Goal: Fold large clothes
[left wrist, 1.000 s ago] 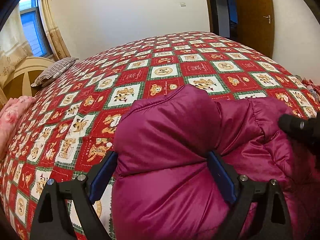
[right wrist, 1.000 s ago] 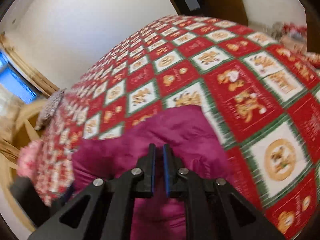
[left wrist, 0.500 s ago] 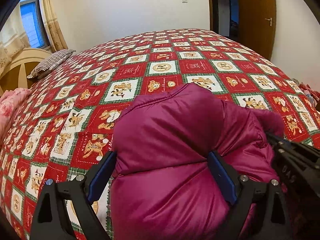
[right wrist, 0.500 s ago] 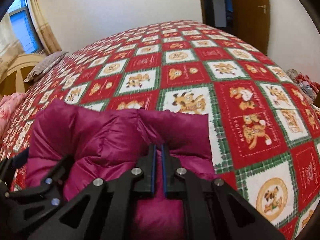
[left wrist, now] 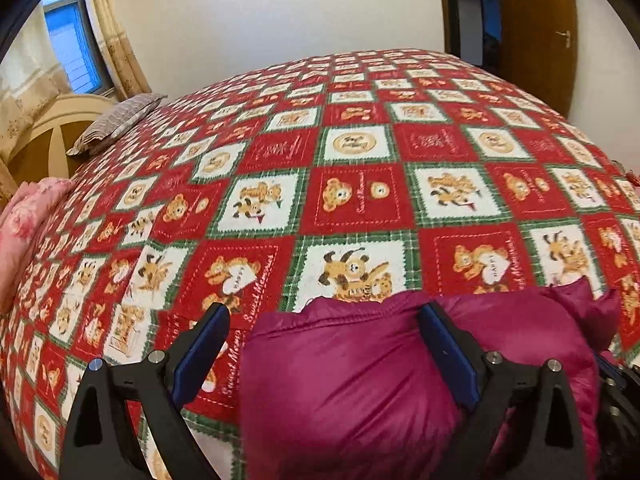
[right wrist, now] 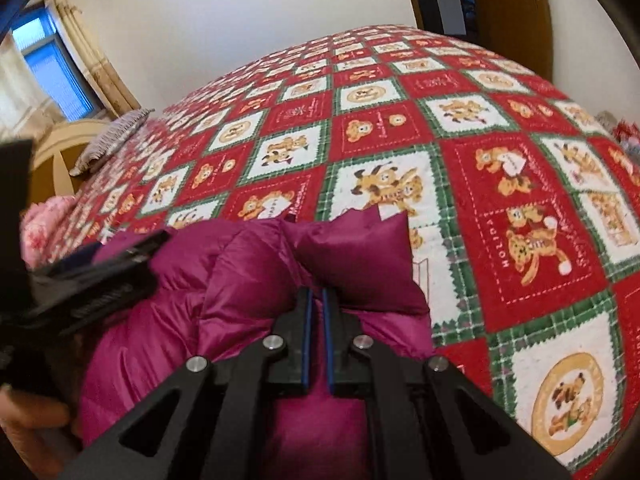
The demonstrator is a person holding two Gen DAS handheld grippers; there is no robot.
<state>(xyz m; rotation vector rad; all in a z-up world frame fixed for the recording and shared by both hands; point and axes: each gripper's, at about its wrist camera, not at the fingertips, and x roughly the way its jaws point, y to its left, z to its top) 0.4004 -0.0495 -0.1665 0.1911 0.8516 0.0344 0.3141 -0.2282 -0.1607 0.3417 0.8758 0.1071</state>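
Right wrist view, nearest first: right gripper (right wrist: pixel 316 300) has its jaws pressed nearly together, pinching a thin fold of the magenta puffer jacket (right wrist: pixel 248 280); fabric bulges either side of the pads, so the grip looks firm. The jacket sits bunched directly under and ahead of these jaws, with a squarish flap sticking out beyond the tips toward the far side of the bed. The bundle's long axis seems to run left–right across the near edge of the bedspread (right wrist: pixel 520 200), not away from the cameras.

Left wrist view: left gripper (left wrist: pixel 324 320) has its jaws spread wide. Its right-hand finger lies against the jacket (left wrist: pixel 360 380); the other finger hangs over bare bedspread (left wrist: pixel 360 200), clear of the fabric. So no pinch there, more of a straddle over the bundle's left end. In the right wrist view the left gripper (right wrist: pixel 120 256) shows as a dark blur at the left end of the jacket.

Key relation, imo: the jacket lies btwn the two grippers, right one already holding, left one nearest the loose end w/ cloth only partly inside its jaws. It would need to shift rightward before closing.

Further off: striped pillow (left wrist: pixel 116 120) by the headboard, pink bedding (left wrist: pixel 28 224) at left, window (left wrist: pixel 72 48), wooden door (left wrist: pixel 536 32) at the back.
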